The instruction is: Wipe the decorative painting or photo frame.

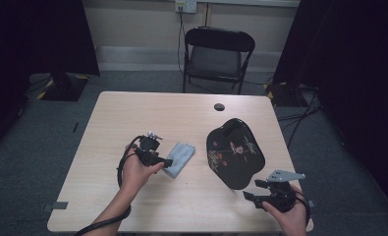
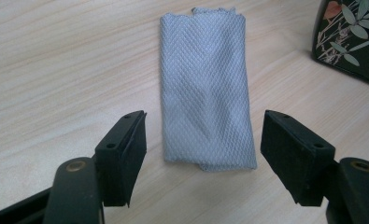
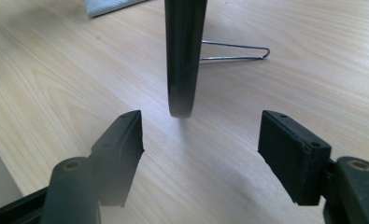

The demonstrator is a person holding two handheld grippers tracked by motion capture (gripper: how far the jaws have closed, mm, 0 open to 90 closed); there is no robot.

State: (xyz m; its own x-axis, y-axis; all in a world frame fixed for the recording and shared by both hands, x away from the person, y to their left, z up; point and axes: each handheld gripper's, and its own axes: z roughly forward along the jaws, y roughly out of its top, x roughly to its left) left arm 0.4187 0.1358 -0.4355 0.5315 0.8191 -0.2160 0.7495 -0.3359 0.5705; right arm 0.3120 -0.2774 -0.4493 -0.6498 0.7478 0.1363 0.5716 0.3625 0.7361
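While both grippers stand spread and pinch nothing, a folded grey cloth (image 2: 205, 93) lies flat near the tabletop's middle, just beyond the left gripper (image 2: 203, 149). Its long axis runs straight away from that gripper, its near short end between the jaws, untouched. Toward the right edge a black painted tray (image 1: 234, 152) stands propped on a wire stand (image 3: 233, 51), edge-on just ahead of the right gripper (image 3: 201, 149).

from above we are looking forward and down over the table (image 1: 132, 110). each gripper camera is riding low and close; both are sharing the grey cloth (image 2: 205, 93).
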